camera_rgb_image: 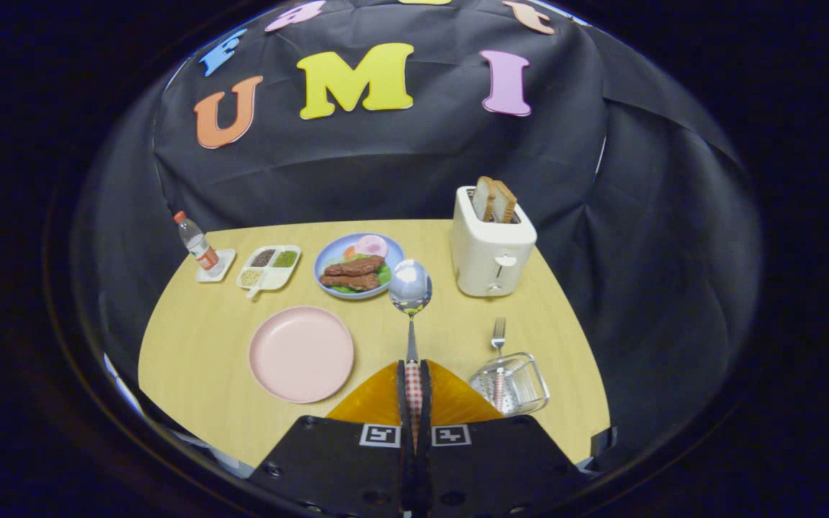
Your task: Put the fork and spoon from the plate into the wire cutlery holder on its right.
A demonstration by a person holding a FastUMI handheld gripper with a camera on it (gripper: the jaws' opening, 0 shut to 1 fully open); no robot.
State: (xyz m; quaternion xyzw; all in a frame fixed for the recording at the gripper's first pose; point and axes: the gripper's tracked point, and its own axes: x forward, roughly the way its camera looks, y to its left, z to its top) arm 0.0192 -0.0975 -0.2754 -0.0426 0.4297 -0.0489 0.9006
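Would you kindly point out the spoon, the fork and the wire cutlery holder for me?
spoon (410, 286): gripper view, on its bowl, beyond the shut fingers.
fork (499, 329): gripper view, on its tines, sticking up out of the holder.
wire cutlery holder (526, 385): gripper view, on its wire wall.

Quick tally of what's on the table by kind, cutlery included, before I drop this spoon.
Cutlery: 2, spoon shut in the gripper, fork in the wire cutlery holder
Plates: 2, pink plate, food plate
Toaster: 1
Bottle: 1
Divided tray: 1
Holder: 1
Total: 8
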